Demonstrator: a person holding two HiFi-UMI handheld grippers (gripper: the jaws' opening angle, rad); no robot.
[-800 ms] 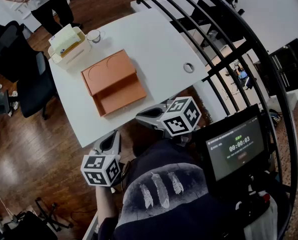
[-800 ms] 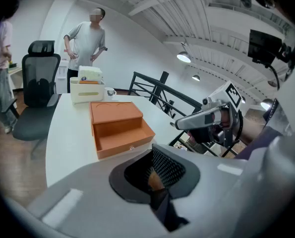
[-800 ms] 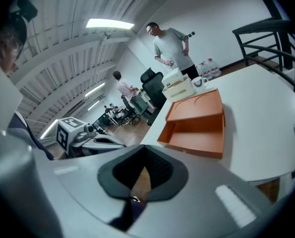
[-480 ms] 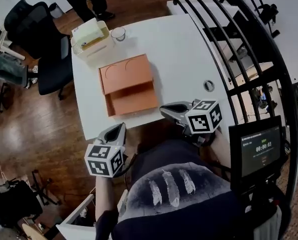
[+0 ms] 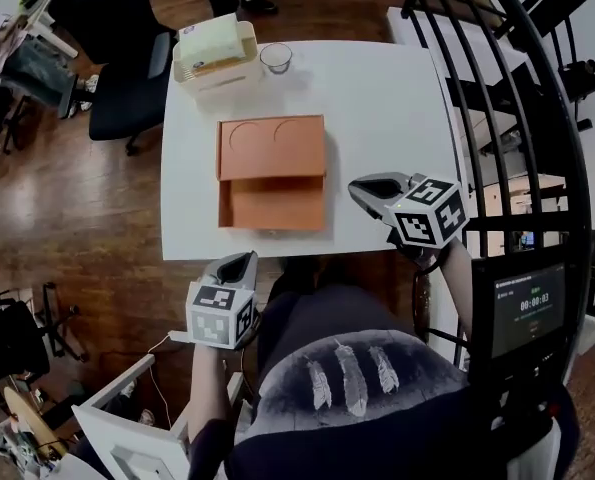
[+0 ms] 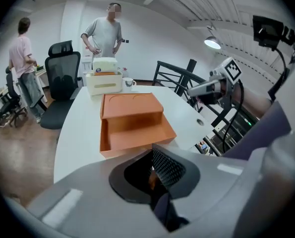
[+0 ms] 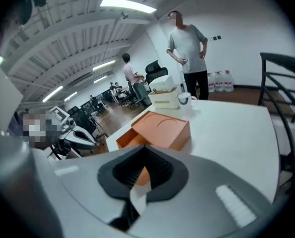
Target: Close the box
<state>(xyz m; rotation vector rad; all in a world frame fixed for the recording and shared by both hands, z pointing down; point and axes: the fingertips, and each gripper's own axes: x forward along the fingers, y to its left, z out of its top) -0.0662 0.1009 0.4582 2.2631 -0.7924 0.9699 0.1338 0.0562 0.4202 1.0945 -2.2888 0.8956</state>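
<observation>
An orange box (image 5: pixel 272 173) lies mid-table on the white table (image 5: pixel 387 98). Its lid part (image 5: pixel 272 146), marked with two half-circle notches, is on the far side. Its tray (image 5: pixel 274 204) is slid out toward me and looks empty. In the left gripper view the box (image 6: pixel 132 120) lies straight ahead; the right gripper view has the box (image 7: pixel 157 130) ahead and slightly left. My left gripper (image 5: pixel 233 264) hangs shut just below the table's near edge, short of the tray. My right gripper (image 5: pixel 365 185) is shut over the table, right of the tray and apart from it.
A cream desk organiser (image 5: pixel 215 53) and a glass cup (image 5: pixel 275 58) stand at the table's far edge. A black office chair (image 5: pixel 127 78) sits at the far left, and a black railing (image 5: pixel 497 88) runs along the right. A person (image 6: pixel 105 33) stands beyond the table.
The head view has swung round, so the table and box now lie square ahead. My right gripper has come forward over the table's near right part. The box has not moved.
</observation>
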